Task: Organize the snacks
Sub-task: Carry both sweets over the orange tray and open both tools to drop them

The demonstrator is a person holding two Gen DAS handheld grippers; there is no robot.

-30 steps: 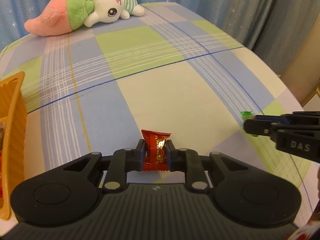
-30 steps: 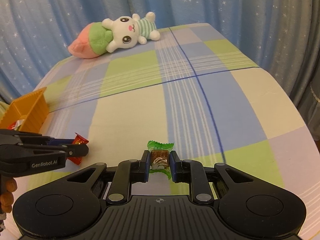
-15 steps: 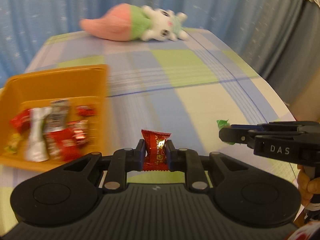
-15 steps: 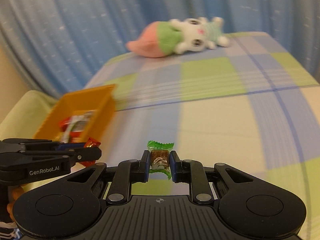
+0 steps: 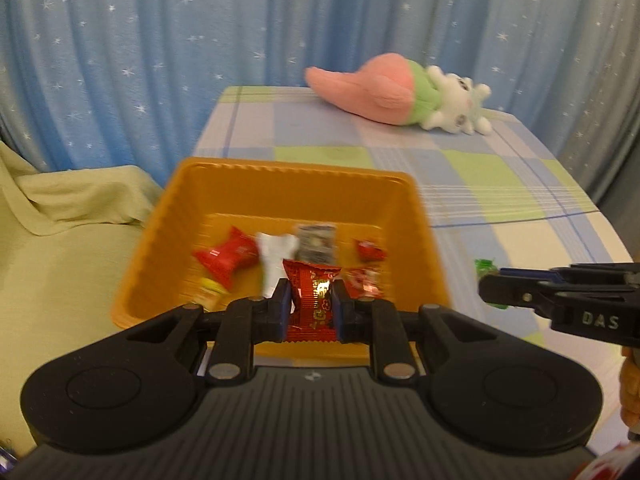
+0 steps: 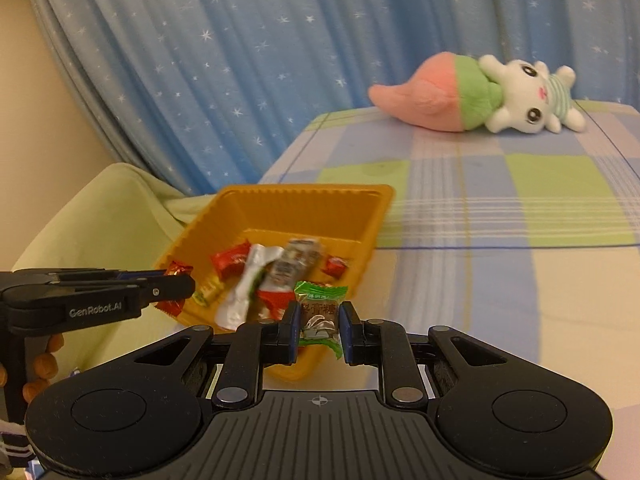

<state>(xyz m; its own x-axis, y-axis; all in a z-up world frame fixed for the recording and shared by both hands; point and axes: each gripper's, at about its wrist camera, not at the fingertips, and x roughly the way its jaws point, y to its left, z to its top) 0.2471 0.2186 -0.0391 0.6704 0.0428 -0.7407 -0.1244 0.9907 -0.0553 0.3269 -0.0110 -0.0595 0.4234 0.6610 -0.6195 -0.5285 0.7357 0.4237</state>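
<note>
Left wrist view: findings listed left to right.
Green cloth point(image 5: 60, 220): draped over something low beside the bench, left of the tray.
Orange tray point(image 5: 288, 184): on the bench's near left corner, holding several wrapped snacks; these are blurred, mostly red, one white, one dark.
My left jaws point(image 5: 311, 304): closed on a red snack packet point(image 5: 312, 300), held upright over the tray's near edge.
My right jaws point(image 5: 490, 290): enter from the right, clamped on a green-wrapped candy point(image 5: 485, 267), beside the tray's right wall and over the bench.
Bench point(image 5: 500, 184): covered in a blue, green and cream plaid cloth.
Plush toy point(image 5: 404, 94): lying at the bench's far edge, well apart from the tray.
Right wrist view: the green-wrapped candy sits pinched upright between my right jaws, at the tray's near right corner.
</note>
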